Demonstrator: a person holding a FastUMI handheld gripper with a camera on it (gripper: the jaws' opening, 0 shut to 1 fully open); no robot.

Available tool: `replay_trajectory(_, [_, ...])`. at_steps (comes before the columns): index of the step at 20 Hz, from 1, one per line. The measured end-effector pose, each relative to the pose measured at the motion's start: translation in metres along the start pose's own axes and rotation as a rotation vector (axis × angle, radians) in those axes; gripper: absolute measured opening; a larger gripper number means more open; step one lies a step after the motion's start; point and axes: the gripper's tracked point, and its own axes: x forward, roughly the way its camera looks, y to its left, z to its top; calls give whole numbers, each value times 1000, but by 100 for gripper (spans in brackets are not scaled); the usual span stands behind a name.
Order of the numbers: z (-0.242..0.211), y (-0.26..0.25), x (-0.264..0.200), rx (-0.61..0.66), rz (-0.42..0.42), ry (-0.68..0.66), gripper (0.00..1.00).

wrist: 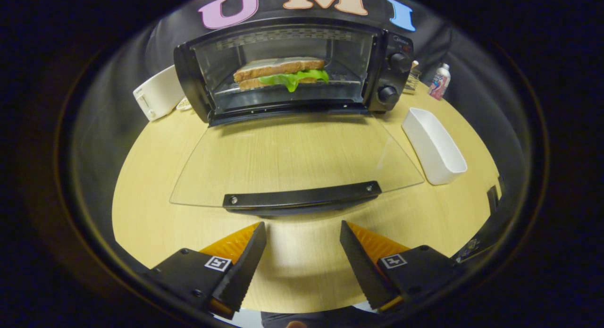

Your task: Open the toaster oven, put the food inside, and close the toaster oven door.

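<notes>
The gripper [303, 252] hangs low over the near edge of the pale wooden worktop [155, 177], its two fingers spread wide apart with bare wood between them and nothing in their grasp. Just ahead of the fingertips lies the toaster oven's glass door [292, 153], swung fully down and flat, with its dark handle [302, 196] running along the nearest edge, close to the fingers but not touching them. Beyond the door, toward the far edge of the worktop, stands the black toaster oven [288, 68] with its mouth open. Inside, on the wire rack, rests the sandwich [281, 73]: two slices of bread with a green lettuce leaf hanging out at the front. Two round knobs [394, 78] sit one above the other on the oven's right panel. A white rectangular dish [434, 146] lies on the worktop to the right of the door, apart from it. A white appliance [158, 92] stands to the left of the oven, and a small bottle [440, 81] stands near the far right edge.
</notes>
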Motion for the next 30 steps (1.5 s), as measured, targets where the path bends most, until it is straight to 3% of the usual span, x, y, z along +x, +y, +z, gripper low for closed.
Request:
replay_trajectory(7, [18,4,-9,-21,19,-72,99])
replay_trajectory(15, [96,19,-22,102,90,-248,99])
replay_trajectory(30, [212,53,-25,180,196,-430,98])
